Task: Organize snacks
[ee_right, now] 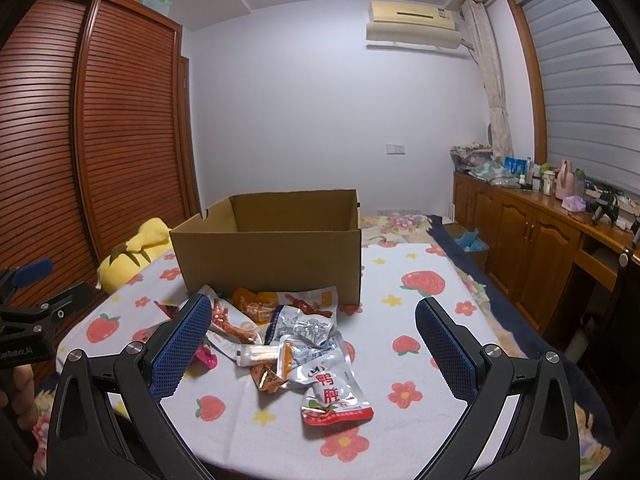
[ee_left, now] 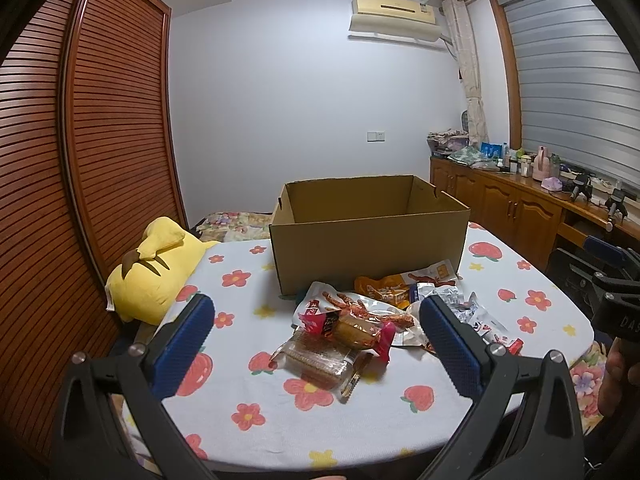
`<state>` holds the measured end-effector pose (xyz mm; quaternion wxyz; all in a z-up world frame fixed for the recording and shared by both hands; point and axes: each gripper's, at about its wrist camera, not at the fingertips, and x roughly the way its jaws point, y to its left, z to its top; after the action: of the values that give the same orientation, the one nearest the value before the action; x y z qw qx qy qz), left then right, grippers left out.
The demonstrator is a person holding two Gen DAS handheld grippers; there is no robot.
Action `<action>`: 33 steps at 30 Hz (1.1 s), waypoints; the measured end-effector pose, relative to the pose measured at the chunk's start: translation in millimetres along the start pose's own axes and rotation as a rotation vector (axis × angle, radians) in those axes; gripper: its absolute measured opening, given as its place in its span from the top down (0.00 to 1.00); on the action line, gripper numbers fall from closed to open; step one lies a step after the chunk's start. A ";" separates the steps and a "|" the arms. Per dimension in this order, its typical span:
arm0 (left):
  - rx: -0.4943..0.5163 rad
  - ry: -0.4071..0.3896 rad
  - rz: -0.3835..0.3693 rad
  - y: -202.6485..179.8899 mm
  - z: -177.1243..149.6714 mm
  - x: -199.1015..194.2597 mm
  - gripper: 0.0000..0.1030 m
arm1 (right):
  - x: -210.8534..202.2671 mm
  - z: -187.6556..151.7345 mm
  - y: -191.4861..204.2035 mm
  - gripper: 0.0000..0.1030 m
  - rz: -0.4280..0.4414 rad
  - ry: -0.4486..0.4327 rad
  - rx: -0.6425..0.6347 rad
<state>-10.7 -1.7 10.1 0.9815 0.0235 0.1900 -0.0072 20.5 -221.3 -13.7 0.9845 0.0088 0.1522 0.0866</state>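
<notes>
An open cardboard box (ee_left: 368, 236) (ee_right: 272, 248) stands on a flower-print cloth (ee_left: 248, 412) (ee_right: 404, 344). Its inside shows nothing. In front of it lies a pile of snack packets (ee_left: 360, 320) (ee_right: 288, 336). A clear-wrapped cake (ee_left: 316, 358) and a red-ended packet (ee_left: 348, 328) lie nearest my left gripper (ee_left: 316, 324), which hovers open over them. A silver and red pouch (ee_right: 332, 396) lies closest to my right gripper (ee_right: 314, 328), open above the pile's right side. Neither holds anything.
A yellow plush pillow (ee_left: 156, 272) (ee_right: 132, 248) lies left of the box. A slatted wooden wardrobe (ee_left: 92, 128) rises on the left. A wooden sideboard (ee_right: 532, 240) with bottles and clutter runs along the right wall under a blind.
</notes>
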 end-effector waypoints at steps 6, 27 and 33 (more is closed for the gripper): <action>0.000 -0.004 0.000 -2.1 1.2 -1.7 0.00 | -0.6 0.3 0.4 0.00 0.000 0.000 -0.002; 0.006 -0.020 -0.010 -4.0 8.2 -10.0 0.00 | -2.7 0.7 2.6 0.00 -0.002 -0.005 -0.005; 0.008 -0.026 -0.012 -4.0 9.6 -12.0 0.00 | -3.1 0.8 2.8 0.00 -0.002 -0.005 -0.006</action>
<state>-18.4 -6.2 23.3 0.9837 0.0260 0.1771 -0.0140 17.4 -219.1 -11.9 0.9850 0.0061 0.1493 0.0862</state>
